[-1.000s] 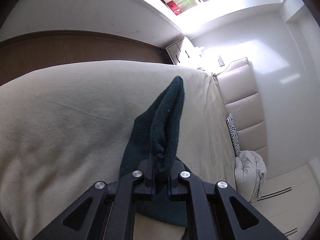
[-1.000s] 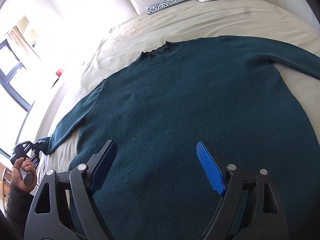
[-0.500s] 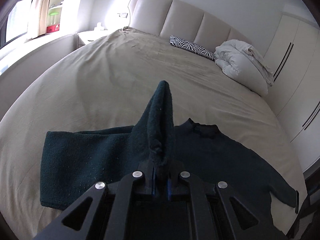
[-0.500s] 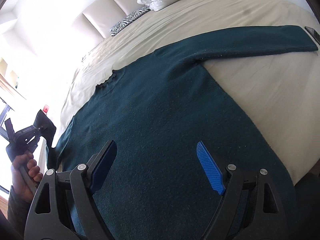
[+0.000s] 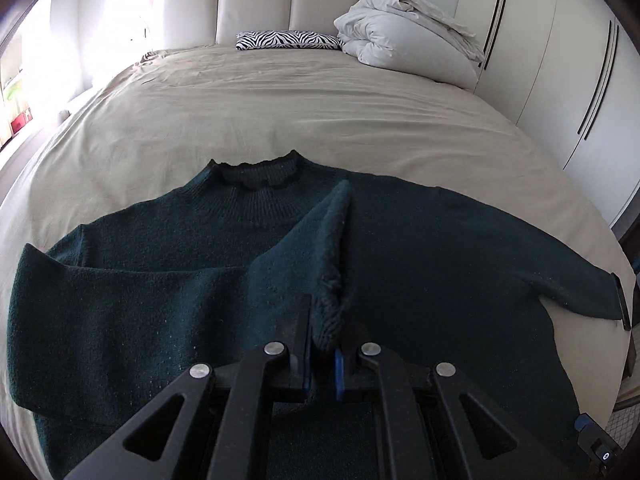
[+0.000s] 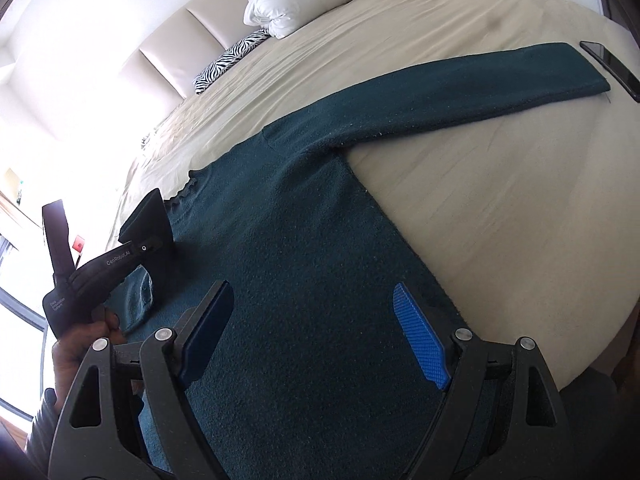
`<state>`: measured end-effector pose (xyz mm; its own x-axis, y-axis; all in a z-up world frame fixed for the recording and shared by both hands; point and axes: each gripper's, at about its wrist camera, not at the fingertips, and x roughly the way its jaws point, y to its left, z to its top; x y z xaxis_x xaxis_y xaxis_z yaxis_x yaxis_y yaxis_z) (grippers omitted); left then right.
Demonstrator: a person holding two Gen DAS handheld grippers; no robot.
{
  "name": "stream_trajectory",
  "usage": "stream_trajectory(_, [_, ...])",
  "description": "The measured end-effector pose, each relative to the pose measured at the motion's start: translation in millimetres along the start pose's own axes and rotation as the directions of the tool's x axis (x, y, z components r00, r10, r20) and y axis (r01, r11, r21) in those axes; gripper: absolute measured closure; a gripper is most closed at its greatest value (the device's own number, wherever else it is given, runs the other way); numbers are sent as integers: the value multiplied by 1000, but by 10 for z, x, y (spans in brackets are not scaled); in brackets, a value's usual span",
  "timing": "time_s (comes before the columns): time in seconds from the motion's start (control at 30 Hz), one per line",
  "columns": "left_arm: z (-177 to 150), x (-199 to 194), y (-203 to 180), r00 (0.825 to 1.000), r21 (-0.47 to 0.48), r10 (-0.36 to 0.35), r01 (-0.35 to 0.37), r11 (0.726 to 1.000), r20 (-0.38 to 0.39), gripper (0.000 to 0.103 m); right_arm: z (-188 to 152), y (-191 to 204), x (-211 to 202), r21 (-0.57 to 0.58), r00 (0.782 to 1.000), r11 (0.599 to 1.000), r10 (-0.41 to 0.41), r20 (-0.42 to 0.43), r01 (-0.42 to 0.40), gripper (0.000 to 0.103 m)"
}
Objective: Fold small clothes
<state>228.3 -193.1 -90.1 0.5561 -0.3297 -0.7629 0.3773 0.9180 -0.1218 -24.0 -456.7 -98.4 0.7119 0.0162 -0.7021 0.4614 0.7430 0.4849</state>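
A dark teal knit sweater (image 5: 440, 248) lies flat on the bed, collar (image 5: 256, 172) toward the headboard. My left gripper (image 5: 322, 344) is shut on the cuff of its left sleeve (image 5: 320, 264) and holds it folded over the chest. In the right wrist view the sweater (image 6: 304, 240) fills the middle, its right sleeve (image 6: 480, 84) stretched out straight. My right gripper (image 6: 316, 336) is open and empty above the sweater's lower body. The left gripper (image 6: 132, 256) shows there at the left, holding the cuff.
The beige bed sheet (image 5: 300, 112) surrounds the sweater. A white duvet (image 5: 408, 36) and a zebra pillow (image 5: 288, 40) lie at the headboard. A dark phone (image 6: 612, 68) lies by the right sleeve's cuff. Wardrobe doors (image 5: 560, 60) stand at the right.
My left gripper has swung the sleeve cuff from the bed's left side over onto the sweater's chest. My right gripper has stayed open while shifting over the sweater's body.
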Motion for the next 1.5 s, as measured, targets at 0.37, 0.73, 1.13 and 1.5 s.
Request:
stream_trajectory(0.37, [-84, -217, -47, 999, 30, 23, -24, 999, 41, 11, -90, -32, 99, 7, 999, 1000, -23, -23, 23, 21])
stream_trajectory(0.73, [-507, -1034, 1430, 986, -221, 71, -37, 975, 151, 6, 256, 526, 285, -137, 993, 986, 87, -80, -97, 21])
stream_trajectory(1.13, [-733, -1270, 2699, 978, -427, 103, -17, 904, 179, 7, 756, 1422, 1786, -69, 875, 949, 253, -414, -307, 39])
stream_trajectory(1.5, [-575, -971, 2976, 993, -428, 2, 49, 903, 117, 32, 836, 1642, 2240, -130, 848, 936, 231, -476, -328, 74])
